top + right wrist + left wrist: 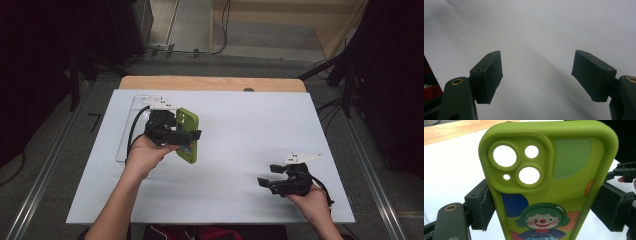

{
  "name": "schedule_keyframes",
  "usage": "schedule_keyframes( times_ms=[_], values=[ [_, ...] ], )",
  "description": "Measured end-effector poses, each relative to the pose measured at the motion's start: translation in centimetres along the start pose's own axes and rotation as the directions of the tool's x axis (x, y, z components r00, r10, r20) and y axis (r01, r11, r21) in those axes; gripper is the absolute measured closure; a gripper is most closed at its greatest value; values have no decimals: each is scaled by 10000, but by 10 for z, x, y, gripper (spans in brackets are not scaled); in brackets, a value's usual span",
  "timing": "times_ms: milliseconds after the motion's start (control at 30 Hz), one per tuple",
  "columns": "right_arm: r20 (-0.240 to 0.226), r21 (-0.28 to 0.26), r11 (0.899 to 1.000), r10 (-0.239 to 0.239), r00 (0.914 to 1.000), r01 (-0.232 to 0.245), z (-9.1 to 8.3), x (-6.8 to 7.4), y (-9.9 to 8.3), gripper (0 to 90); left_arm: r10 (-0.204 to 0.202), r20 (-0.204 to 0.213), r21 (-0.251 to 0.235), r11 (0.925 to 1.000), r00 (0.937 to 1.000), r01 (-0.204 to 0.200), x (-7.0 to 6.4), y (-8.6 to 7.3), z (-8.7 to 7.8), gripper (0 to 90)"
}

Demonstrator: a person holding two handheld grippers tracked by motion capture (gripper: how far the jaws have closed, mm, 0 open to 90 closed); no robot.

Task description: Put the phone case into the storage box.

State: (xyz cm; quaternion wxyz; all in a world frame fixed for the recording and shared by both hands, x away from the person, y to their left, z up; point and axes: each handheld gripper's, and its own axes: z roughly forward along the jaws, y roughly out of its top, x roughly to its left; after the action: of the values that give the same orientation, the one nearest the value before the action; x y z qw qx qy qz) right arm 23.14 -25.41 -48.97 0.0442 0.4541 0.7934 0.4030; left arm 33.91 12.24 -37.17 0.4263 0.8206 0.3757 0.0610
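1. In the high view, the left gripper (184,136) is seen at about ten o'clock from the middle of the white table sheet (240,150); it is held up by the left hand (146,154), whose forearm comes in from six o'clock.
2. A green phone case (188,134) is clamped across its width between the jaws of the left gripper; in the high view the case runs lengthwise from twelve to six o'clock, with the camera cut-outs at the twelve o'clock end.
3. In the left gripper view, the phone case (554,187) is seen from its back; one jaw pad is pressed against its edge at nine o'clock and the other at three o'clock; the camera block with its round openings is placed at eleven o'clock, and a clown figure with green hair is printed at six o'clock.
4. A clear flat sheet (131,131) is laid on the table at nine o'clock of the left gripper, partly hidden beneath the hand; whether the case touches it cannot be told.
5. The right gripper (266,176) is held by the right hand (311,199) at about four o'clock of the table, well apart from the case; its jaws are pointed towards nine o'clock.
6. In the right gripper view, the right gripper (536,75) is seen released, its two jaws spread wide with nothing between them; bare white table is seen behind them.
7. A wooden table edge (210,83) is shown at twelve o'clock beyond the white sheet.
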Motion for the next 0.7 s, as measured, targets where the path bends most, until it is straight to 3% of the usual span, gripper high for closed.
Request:
schedule_keyframes(
  times_ms=[700],
  values=[
    [-93,-68,10000,-54,9999,53,1,2,1,226,-343,-476,-304,9990,9983,329,12,4,-22,161]
  ],
)
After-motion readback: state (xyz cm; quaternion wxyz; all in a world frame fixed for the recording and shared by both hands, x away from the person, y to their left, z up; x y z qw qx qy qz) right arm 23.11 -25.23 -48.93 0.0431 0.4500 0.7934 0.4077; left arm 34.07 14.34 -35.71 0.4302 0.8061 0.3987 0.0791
